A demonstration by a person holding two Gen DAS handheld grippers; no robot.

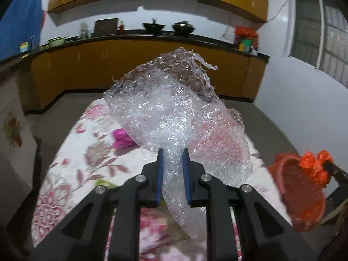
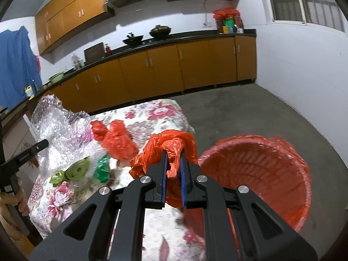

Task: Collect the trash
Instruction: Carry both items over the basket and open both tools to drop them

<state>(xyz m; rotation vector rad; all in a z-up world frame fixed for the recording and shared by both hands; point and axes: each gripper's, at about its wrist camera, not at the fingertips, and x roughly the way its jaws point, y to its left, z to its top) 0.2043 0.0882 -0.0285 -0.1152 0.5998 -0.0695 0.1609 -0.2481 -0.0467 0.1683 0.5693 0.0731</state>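
Left gripper [image 1: 173, 152] pinched the bubble wrap [image 1: 174, 108]; right gripper [image 2: 173, 155] clamped the orange bag [image 2: 171, 143]. Only the right view showed green wrappers [image 2: 76, 171] left of it.

Left tongs [image 1: 173, 152], right tongs [image 2: 173, 156] clamped

The left tongs [image 1: 173, 152] clamp a bubble wrap sheet [image 1: 169, 113] above the floral worktop [image 1: 71, 163]; an orange basket [image 1: 302, 193] sits at 4 o'clock.
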